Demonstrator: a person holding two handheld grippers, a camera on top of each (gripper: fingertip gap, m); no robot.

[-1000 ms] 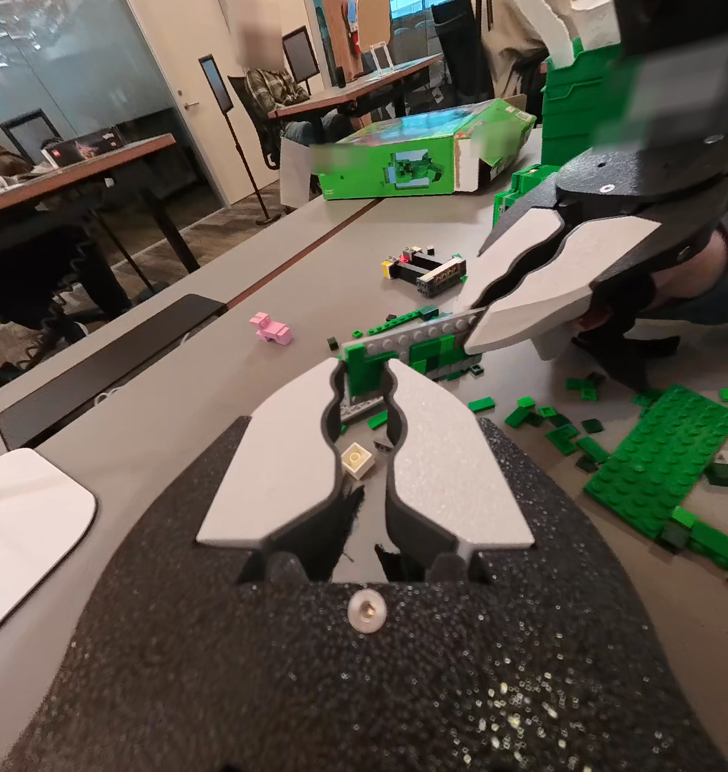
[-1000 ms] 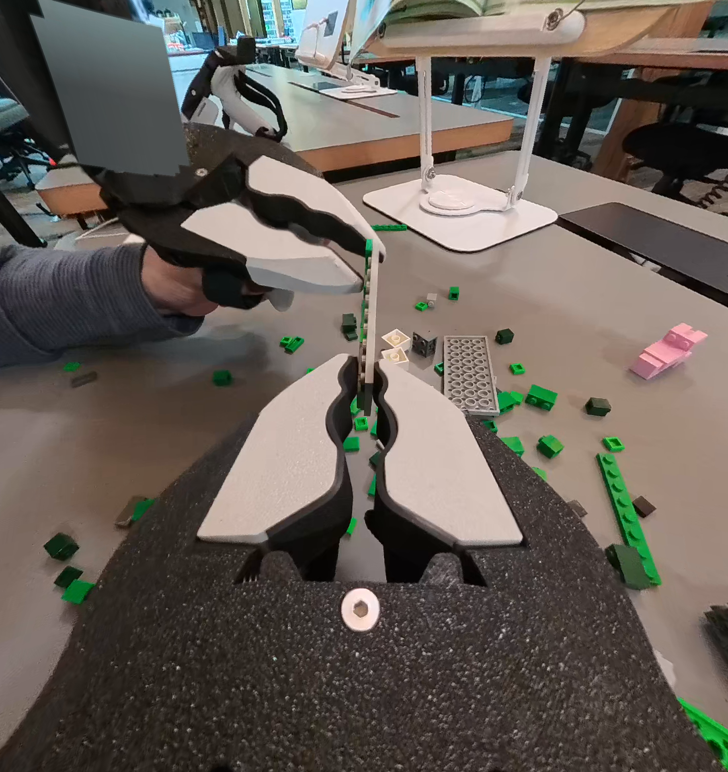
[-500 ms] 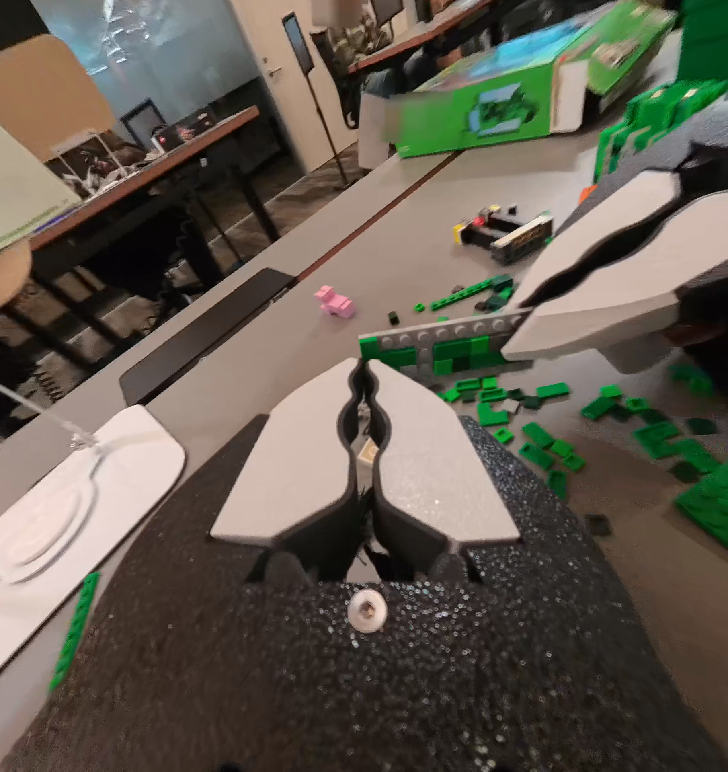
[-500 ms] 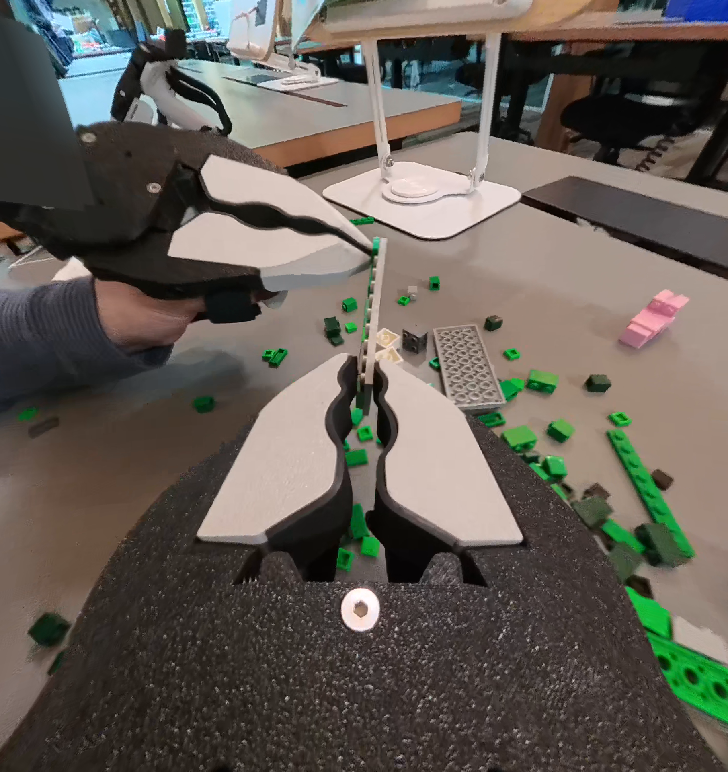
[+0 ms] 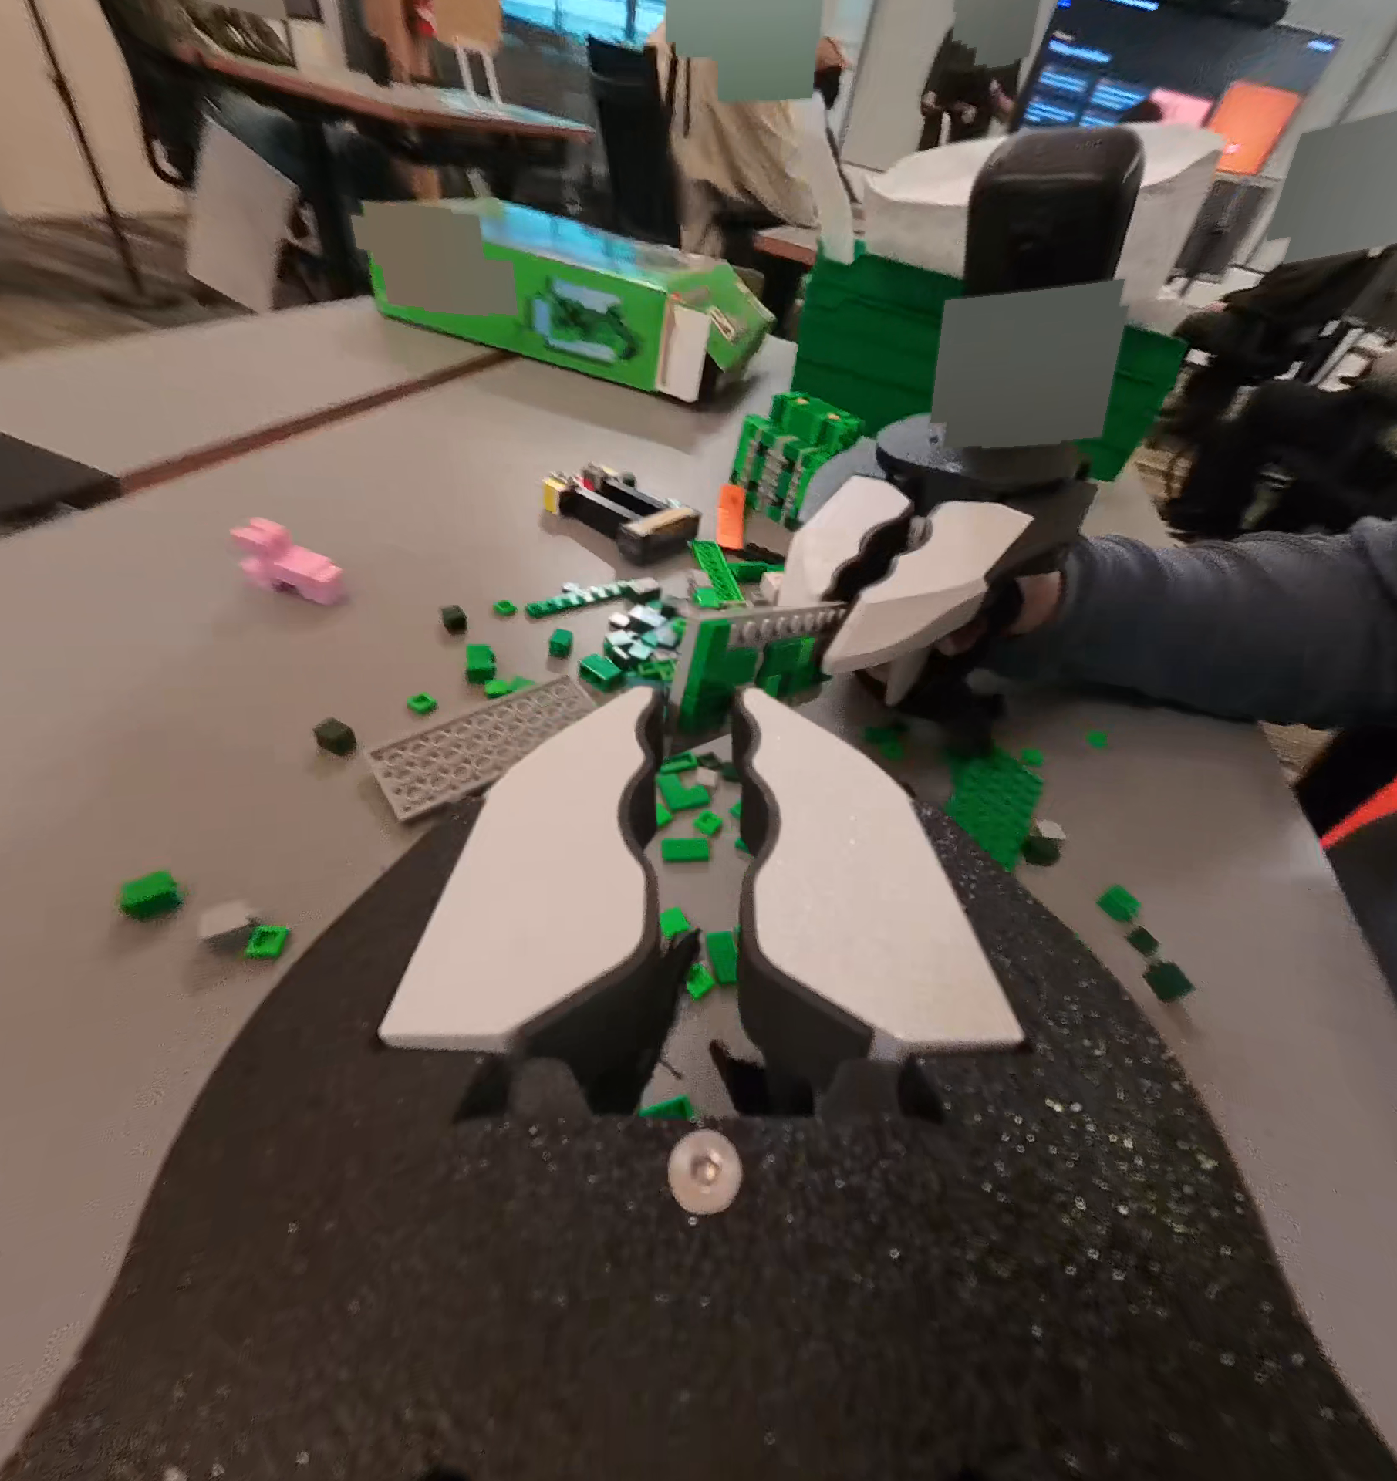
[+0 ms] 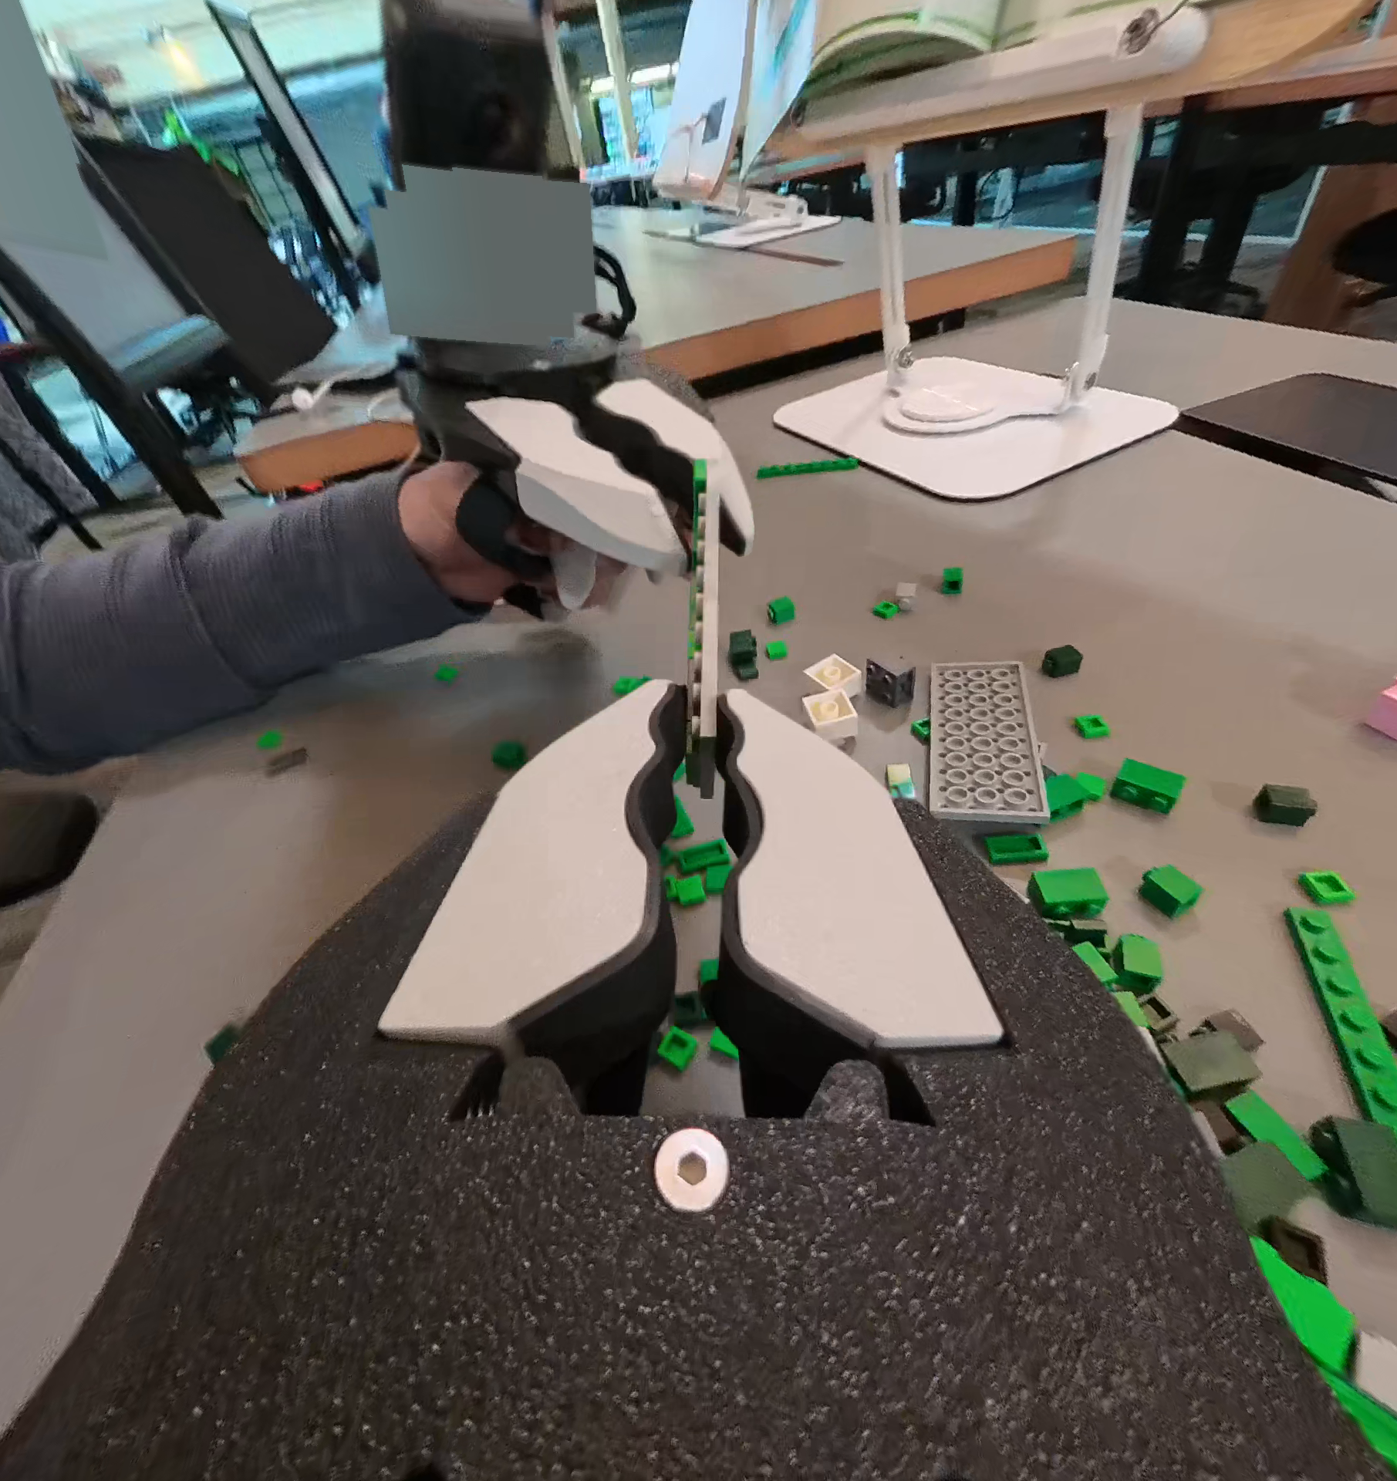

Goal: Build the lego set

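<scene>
Because the grey-and-green plate assembly (image 5: 747, 653) is held on edge above the table (image 5: 158, 689), its lower part sits in the gap of the left gripper (image 5: 696, 709) in the left wrist view. Those fingers (image 5: 567, 841) stand a little parted around it, and from this angle it cannot be told whether they pinch it or only frame it. Farther off, the right gripper (image 5: 835, 633) is clamped on the assembly's far end, which probably steadies it so a piece can be pressed on without the plate twisting. Loose green pieces (image 5: 683, 849) lie scattered beneath, near a grey perforated plate (image 5: 482, 741) lying flat, while a pink figure (image 5: 286, 565) and the green box (image 5: 567, 300) sit well apart, out of the working area.

In the right wrist view the same assembly (image 6: 704, 641) appears as a thin upright strip. Its near end is gripped between the right gripper's (image 6: 699, 733) fingers (image 6: 831, 865), closed onto it. Its upper end is enclosed by the left gripper (image 6: 699, 533), whose tips seem to lie against it. Held from two ends, the strip is kept off the table, likely to keep both faces reachable. A white stand (image 6: 975, 433) carrying an open booklet stands behind, presumably placed for reading instructions.
</scene>
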